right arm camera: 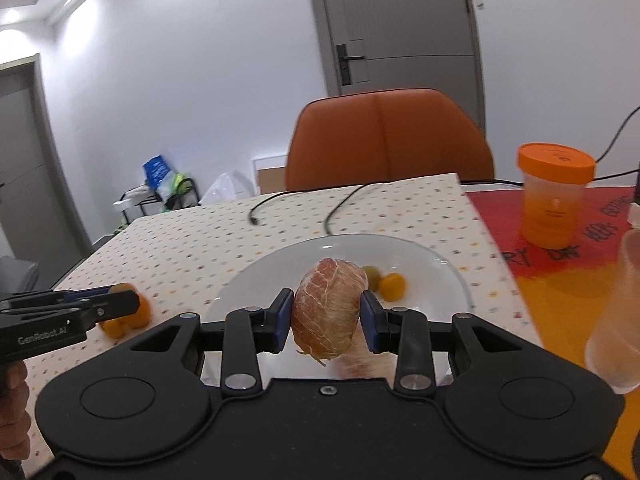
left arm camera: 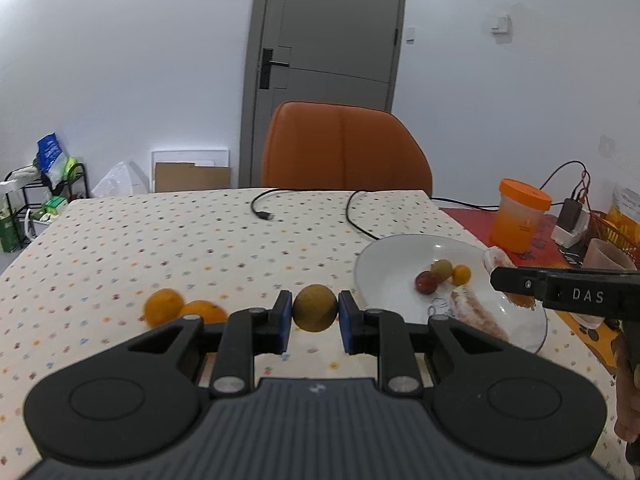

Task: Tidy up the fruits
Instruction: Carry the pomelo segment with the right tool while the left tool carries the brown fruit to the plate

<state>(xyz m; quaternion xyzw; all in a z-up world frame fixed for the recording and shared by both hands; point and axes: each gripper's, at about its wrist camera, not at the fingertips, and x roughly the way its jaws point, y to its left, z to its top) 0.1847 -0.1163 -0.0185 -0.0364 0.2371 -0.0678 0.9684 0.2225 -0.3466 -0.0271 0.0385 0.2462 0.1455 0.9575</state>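
My left gripper [left arm camera: 315,312] is shut on a round green-brown fruit [left arm camera: 315,308], held just above the dotted tablecloth. Two oranges [left arm camera: 178,308] lie on the cloth to its left. My right gripper [right arm camera: 325,312] is shut on a peeled pomelo piece [right arm camera: 328,308] over the near rim of the white plate [right arm camera: 272,268]. The plate [left arm camera: 392,260] holds a red fruit [left arm camera: 426,282], a green fruit [left arm camera: 442,269], a small orange fruit [left arm camera: 461,274] and another peeled pomelo piece [left arm camera: 476,312]. The right gripper's side [left arm camera: 568,292] shows above the plate's right edge.
An orange chair [left arm camera: 344,148] stands behind the table. Two black cables [left arm camera: 352,212] trail across the cloth's far side. An orange-lidded jar [left arm camera: 520,214] and a clear plastic cup [right arm camera: 616,312] stand on the red mat at the right. A person's hand [right arm camera: 12,384] holds the left gripper.
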